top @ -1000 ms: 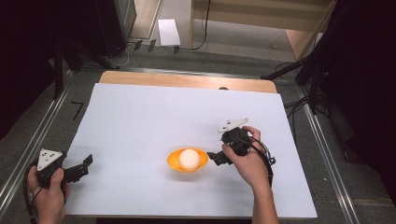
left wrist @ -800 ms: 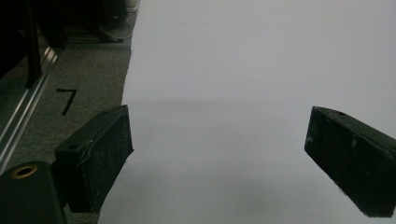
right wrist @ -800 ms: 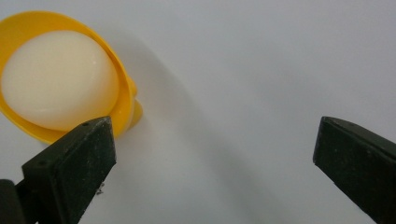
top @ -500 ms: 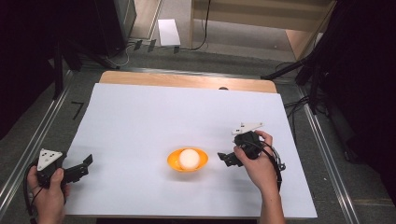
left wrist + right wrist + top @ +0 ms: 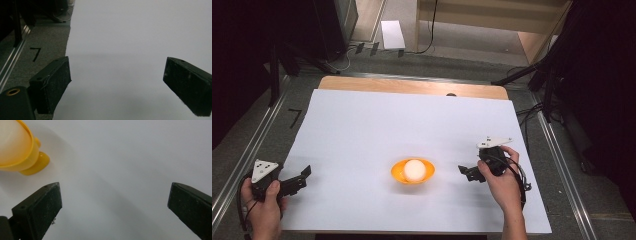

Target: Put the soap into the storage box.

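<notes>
Desk [image 5: 362, 125] covered by a white sheet, a strip of bare wood showing along the far edge. Orange bowl [image 5: 412, 171] sat near the middle of the sheet toward the person's side, with a white ball [image 5: 414, 169] resting in it; the ball's underside was hidden by the bowl's wall. Right gripper [image 5: 468, 173] lay low over the sheet just right of the bowl, apart from it, jaws pointed toward the bowl and spread wide with nothing between them; the right hand [image 5: 502, 182] wrapped its body and hid most of it. In the right gripper view the bowl [image 5: 23, 157] and ball [image 5: 11, 142] were cut off by the top-left corner, only a curved part of each visible, the bowl's foot resting on the sheet. Left gripper [image 5: 302, 176] sat at the near left corner of the sheet, well apart from the bowl, held by the left hand [image 5: 262, 210], which ran out of the bottom edge. Its jaws were also spread and empty, over bare sheet. A dark mark [image 5: 35, 53] on the grey floor beside the sheet looked like a "7", hard to be sure
</notes>
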Demonstrator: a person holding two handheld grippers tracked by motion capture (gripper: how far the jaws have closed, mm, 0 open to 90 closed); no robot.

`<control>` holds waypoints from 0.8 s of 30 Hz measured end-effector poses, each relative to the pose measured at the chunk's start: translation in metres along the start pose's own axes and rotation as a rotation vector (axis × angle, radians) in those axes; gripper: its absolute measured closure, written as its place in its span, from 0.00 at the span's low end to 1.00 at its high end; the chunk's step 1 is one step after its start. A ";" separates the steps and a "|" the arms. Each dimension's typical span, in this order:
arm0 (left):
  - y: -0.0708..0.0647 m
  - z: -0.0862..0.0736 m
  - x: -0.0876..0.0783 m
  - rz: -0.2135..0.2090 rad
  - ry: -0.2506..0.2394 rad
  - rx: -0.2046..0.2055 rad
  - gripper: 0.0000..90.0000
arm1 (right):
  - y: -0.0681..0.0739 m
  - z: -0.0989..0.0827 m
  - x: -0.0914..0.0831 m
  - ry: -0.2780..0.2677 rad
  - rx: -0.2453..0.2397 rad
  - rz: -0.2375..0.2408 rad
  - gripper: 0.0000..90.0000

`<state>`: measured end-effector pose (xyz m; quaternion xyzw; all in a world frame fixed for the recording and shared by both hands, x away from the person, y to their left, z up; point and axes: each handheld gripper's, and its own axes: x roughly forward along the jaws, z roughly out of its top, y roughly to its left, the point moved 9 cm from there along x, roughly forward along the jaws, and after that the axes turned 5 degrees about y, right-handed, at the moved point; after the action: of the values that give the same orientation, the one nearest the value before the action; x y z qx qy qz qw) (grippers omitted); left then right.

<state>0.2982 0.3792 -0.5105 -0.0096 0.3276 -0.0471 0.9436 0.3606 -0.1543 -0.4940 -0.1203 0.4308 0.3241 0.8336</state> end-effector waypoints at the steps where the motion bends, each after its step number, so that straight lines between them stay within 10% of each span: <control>1: 0.000 0.000 0.000 0.000 0.000 0.001 0.09 | -0.002 -0.003 -0.001 -0.003 0.011 -0.002 0.00; 24: 0.000 0.000 0.000 0.000 0.000 -0.003 0.09 | -0.058 -0.065 -0.025 -0.086 0.207 -0.071 0.00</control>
<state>0.2982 0.3794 -0.5105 -0.0109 0.3278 -0.0468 0.9435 0.3458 -0.2410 -0.5175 -0.0348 0.4215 0.2532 0.8701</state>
